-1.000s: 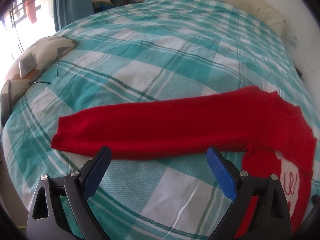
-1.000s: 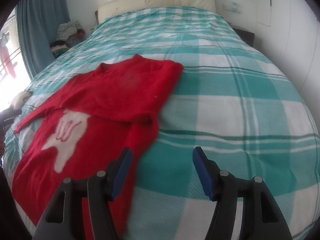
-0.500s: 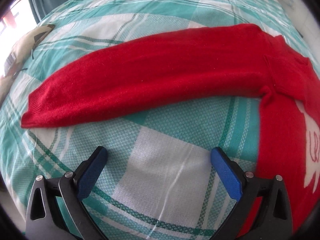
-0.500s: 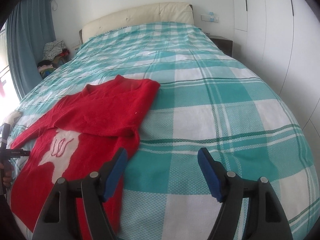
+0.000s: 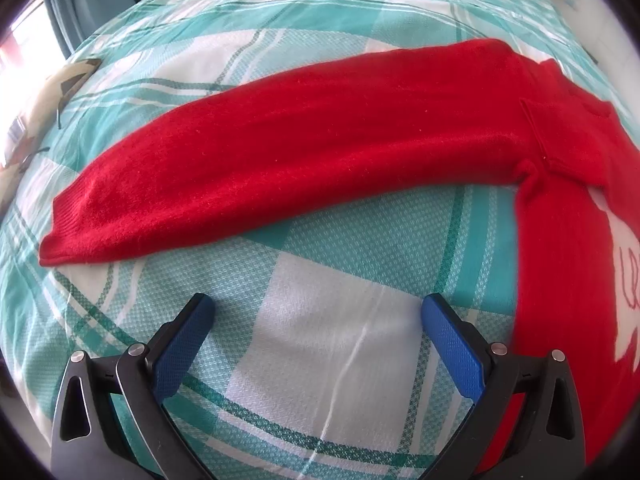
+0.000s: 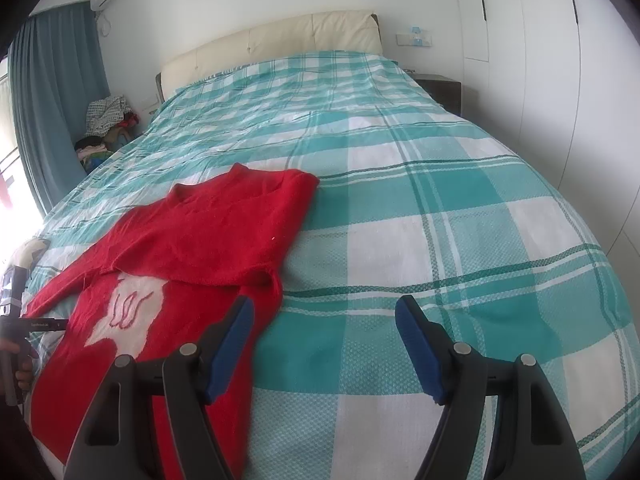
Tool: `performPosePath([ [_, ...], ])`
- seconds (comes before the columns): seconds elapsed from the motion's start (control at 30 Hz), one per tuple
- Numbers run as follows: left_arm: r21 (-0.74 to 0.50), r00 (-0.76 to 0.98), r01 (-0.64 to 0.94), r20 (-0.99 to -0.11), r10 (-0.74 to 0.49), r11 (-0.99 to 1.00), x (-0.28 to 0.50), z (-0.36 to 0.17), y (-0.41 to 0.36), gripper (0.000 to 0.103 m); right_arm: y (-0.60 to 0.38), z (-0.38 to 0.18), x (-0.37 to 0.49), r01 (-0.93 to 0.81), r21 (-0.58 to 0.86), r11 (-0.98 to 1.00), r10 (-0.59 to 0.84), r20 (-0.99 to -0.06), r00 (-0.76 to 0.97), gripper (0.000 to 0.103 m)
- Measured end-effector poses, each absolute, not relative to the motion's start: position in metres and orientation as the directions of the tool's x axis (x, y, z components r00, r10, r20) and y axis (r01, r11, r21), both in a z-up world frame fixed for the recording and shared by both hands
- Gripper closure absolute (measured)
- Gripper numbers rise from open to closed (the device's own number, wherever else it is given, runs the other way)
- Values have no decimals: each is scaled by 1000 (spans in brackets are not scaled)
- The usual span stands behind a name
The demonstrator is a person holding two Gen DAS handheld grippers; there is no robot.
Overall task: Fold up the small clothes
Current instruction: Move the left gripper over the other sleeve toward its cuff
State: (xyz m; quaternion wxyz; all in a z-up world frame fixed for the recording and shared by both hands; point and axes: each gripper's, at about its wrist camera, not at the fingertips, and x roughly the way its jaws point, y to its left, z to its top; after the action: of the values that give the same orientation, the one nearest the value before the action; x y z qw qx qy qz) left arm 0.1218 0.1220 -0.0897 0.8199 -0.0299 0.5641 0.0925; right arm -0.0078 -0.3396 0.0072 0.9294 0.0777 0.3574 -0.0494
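A red knit sweater with a white motif lies flat on the checked bedspread. One sleeve is folded across its chest. The other sleeve stretches out to the left in the left wrist view, its cuff at the far left. My left gripper hangs open over bare bedspread, just short of that sleeve, with nothing between its fingers. My right gripper is open too, beside the sweater's right edge. Its left finger overlaps the sweater's hem in the view, and its jaws are empty.
A cream headboard closes the far end of the bed. A clothes pile and blue curtain stand at the back left, a dark nightstand at the back right. A patterned cushion lies left of the sleeve.
My left gripper has come down closer to the sleeve and tipped downward, its jaws slightly wider. My right gripper has lifted and tilted up, with its jaws spread wider. The sweater has not moved.
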Motion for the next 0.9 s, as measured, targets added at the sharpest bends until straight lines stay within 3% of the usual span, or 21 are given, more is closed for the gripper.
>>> performPosePath([
  [0.9, 59, 348, -184, -930, 121, 981, 121, -89, 122, 0, -338, 12, -13, 141, 136, 981, -17, -655, 756, 30],
])
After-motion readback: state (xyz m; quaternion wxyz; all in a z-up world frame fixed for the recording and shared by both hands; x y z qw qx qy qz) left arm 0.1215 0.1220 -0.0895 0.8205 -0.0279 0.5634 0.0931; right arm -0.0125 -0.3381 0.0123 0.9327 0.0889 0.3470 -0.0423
